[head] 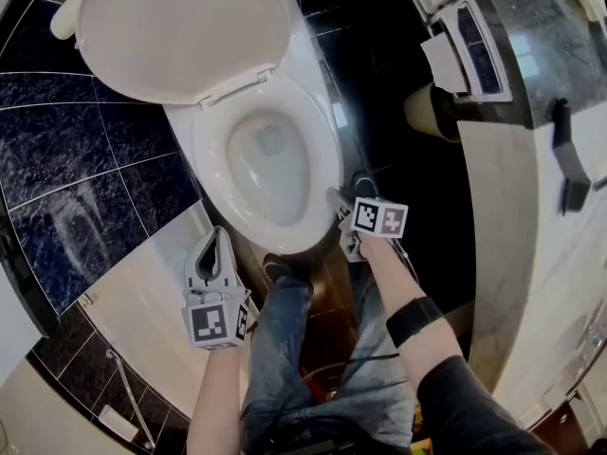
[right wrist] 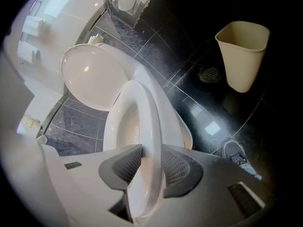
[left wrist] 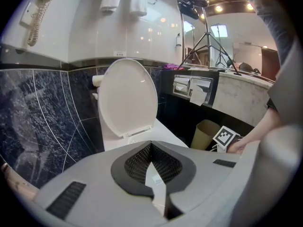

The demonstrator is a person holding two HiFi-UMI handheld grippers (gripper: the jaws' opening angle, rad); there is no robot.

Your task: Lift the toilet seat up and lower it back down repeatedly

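right here by the bowl: the grey two-jaw right gripper (right wrist: 150,148) is rolled onto its side and clamped on the glossy white plastic toilet seat (head: 322,159), ribbed pads hugging the front-right rim, one on each face. the seat itself lies down on the white ceramic bowl (head: 267,154), or very nearly; i can't tell if there's a gap. behind it the rounded white lid (head: 180,27) stands upright against the tank. the grey left gripper (head: 219,234) hangs off to the other side, jaws together on nothing, clear of the toilet. further out, a beige plastic waste bin (right wrist: 244,56) sits on the dark tiled floor (right wrist: 189,65), well apart from the action.

the worry, as i see it: that rim is slick and curved, and the bite is shallow. a fast lift could let it slide out, and the seat would slam on the bowl. on a lowering, the under-jaw could get pinched between seat and bowl.
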